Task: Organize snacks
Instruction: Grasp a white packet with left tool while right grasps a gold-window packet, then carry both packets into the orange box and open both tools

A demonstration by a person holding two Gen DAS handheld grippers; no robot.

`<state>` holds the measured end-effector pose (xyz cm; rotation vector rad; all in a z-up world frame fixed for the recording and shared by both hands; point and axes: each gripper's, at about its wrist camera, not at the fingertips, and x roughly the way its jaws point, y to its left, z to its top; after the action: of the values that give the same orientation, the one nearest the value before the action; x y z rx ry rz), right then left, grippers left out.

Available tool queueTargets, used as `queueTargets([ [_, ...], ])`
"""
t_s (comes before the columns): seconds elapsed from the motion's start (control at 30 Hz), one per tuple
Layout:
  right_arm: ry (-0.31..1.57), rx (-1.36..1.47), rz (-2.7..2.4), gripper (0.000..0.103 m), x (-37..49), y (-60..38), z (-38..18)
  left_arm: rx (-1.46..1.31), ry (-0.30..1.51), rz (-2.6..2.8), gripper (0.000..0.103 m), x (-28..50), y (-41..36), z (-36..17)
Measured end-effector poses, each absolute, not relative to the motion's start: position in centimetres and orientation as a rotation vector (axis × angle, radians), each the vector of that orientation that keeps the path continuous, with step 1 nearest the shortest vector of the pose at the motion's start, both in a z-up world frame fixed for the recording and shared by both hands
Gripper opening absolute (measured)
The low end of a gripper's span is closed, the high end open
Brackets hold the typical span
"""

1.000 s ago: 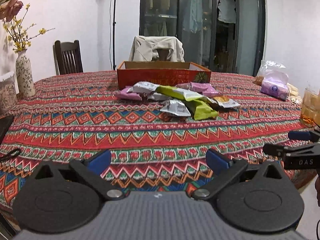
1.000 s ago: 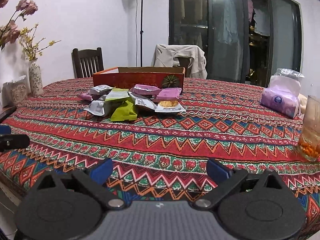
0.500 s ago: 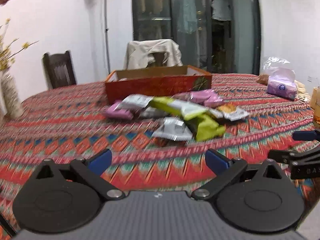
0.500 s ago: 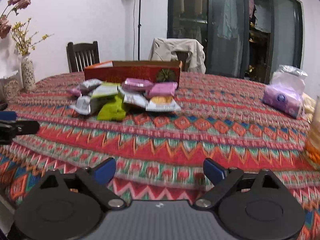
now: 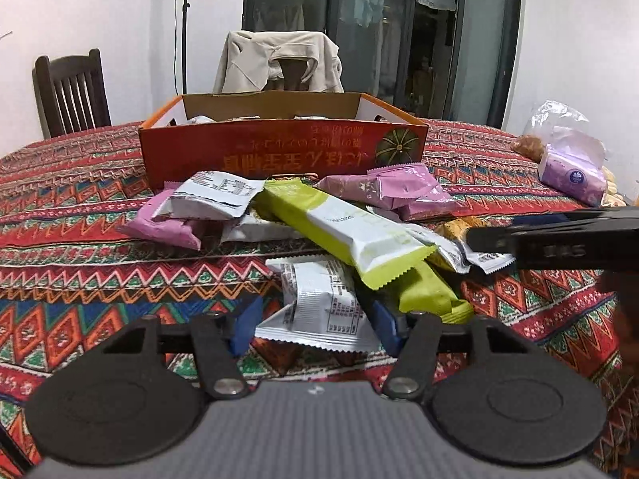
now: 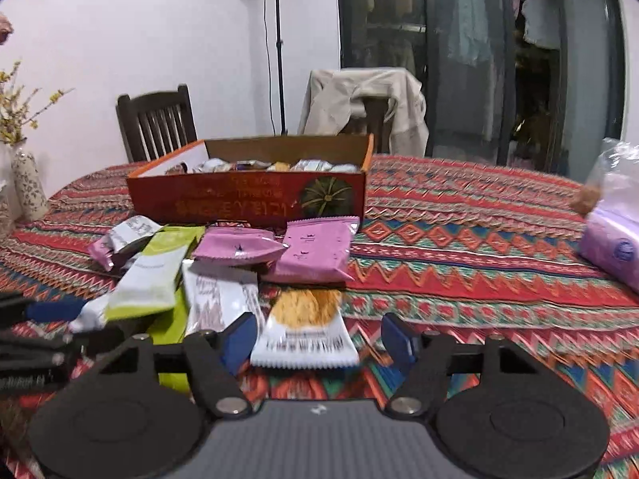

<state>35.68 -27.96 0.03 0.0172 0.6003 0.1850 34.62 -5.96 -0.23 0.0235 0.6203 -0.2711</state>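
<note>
While the snack packets (image 5: 339, 231) lie heaped on the counter (image 5: 80, 247) just before the red box (image 5: 279, 147), we hold our left claw (image 5: 315, 321) wide around a white packet (image 5: 319, 303), our right claw (image 6: 319, 339) wide around a cracker packet (image 6: 305, 327).

The red box (image 5: 279, 151) hides most of its contents behind its near wall. At 3 o'clock the tissue pack (image 6: 615, 239) is cut off by the frame. The green packet (image 5: 427, 291) lies partly buried.
</note>
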Motion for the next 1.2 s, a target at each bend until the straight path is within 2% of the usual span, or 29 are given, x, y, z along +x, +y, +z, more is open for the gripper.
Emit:
queueTargets([
  [0.07, 0.626, 0.031, 0.196, 0.066, 36.9, -27.6, -0.6, 0.025, 0.614, -0.272, 0.057, 34.5, -6.0, -0.3],
  [0.2, 0.646, 0.085, 0.181, 0.051, 37.6, -27.6, -1.2, 0.03, 0.609, -0.265, 0.055, 33.3, -5.4, 0.0],
  [0.27, 0.661, 0.099, 0.184, 0.05, 37.1, -27.8, -1.1, 0.037, 0.601, -0.265, 0.055, 31.9, -4.9, 0.3],
  [0.67, 0.675, 0.04, 0.236, 0.045, 26.5, -28.1, -0.6, -0.049, 0.592, -0.193, 0.054, 25.4, -1.0, 1.9],
  [0.93, 0.646, 0.031, 0.276, 0.042, 24.4, -27.1, 0.2, -0.068, 0.551, -0.214, 0.054, 23.8, -0.9, 3.1],
  [1.2, 0.642, 0.048, 0.309, 0.041, 25.0, -27.0, 0.0, -0.138, 0.559, -0.251, 0.053, 25.4, 0.2, 3.7],
])
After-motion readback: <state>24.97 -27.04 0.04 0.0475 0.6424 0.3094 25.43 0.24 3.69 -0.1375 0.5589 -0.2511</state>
